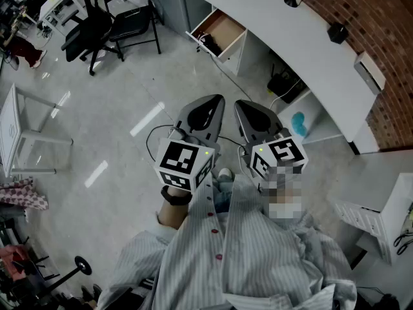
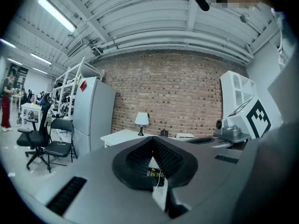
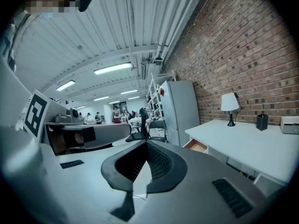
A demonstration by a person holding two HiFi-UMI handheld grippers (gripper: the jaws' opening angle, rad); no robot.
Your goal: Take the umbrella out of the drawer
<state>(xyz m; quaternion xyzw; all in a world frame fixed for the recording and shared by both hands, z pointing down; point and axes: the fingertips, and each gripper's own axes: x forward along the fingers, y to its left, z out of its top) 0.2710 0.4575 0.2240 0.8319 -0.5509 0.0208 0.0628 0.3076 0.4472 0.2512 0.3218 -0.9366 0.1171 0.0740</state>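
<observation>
While you stood well back from the desk, you held both tools close in front of your striped shirt (image 1: 258, 250), side by side and aimed nearly level. The marker cubes (image 1: 184, 163) nearest you carried only black-and-white square patterns, no words. Just beyond them the left gripper (image 1: 217, 99) had its jaws brought together tip to tip with nothing between them. The right gripper (image 1: 240, 103) beside it was closed and empty in the same way. From there a wide stretch of bare floor (image 1: 129, 89) lay between you and the goal. The drawer (image 1: 222, 32) stood pulled out from the desk's left end, far ahead, almost straight beyond the left gripper's tips and a little left of the right one's. So your left hand looked slightly better lined up, though neither was truly nearer. In the right gripper view the drawer showed to the right of the jaws. A dark shape (image 1: 208, 44) lay at the drawer's near left end and was probably the umbrella. It was too small to tell which way its long axis ran. Farther on were the white desk (image 1: 290, 37) and a lamp (image 3: 230, 104). A red sticker (image 3: 162, 91) on the fridge showed no readable print, and no brand or label could be read anywhere.
</observation>
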